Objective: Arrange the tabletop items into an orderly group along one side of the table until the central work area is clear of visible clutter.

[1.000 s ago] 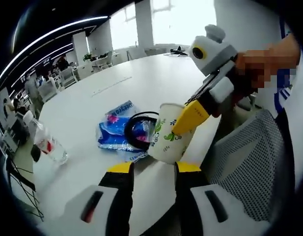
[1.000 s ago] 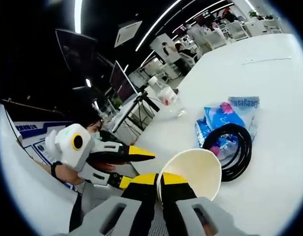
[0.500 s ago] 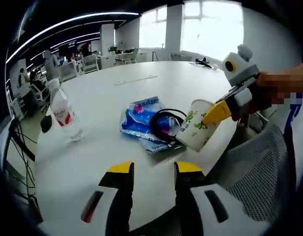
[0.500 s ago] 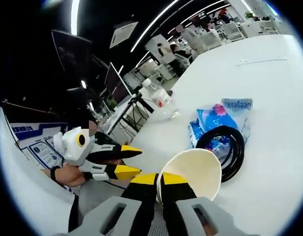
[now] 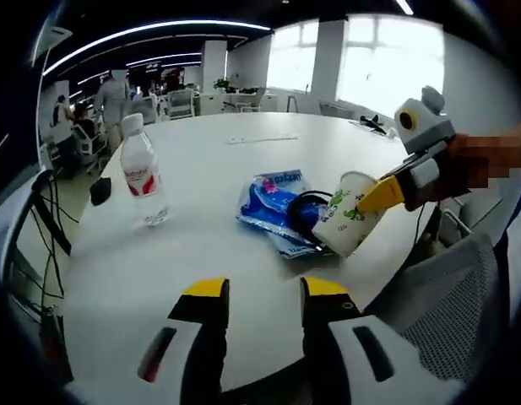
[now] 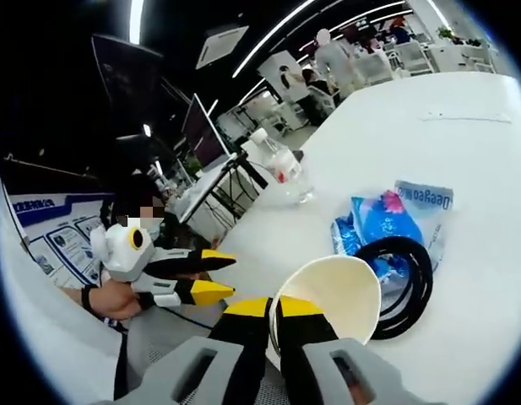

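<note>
Clamped by its rim in the right gripper, the cup hangs beside the coil, awaiting placement on the surface; the left gripper gapes empty.

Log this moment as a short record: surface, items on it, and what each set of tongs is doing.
surface: white table
right tongs: shut on the rim of a paper cup, cup tilted near the table's edge
left tongs: open, holding nothing, over the near edge of the table
water bottle: upright, apart from the other items
blue packet: lying flat near the cup
black cable coil: lying on the blue packet, right beside the cup
</note>
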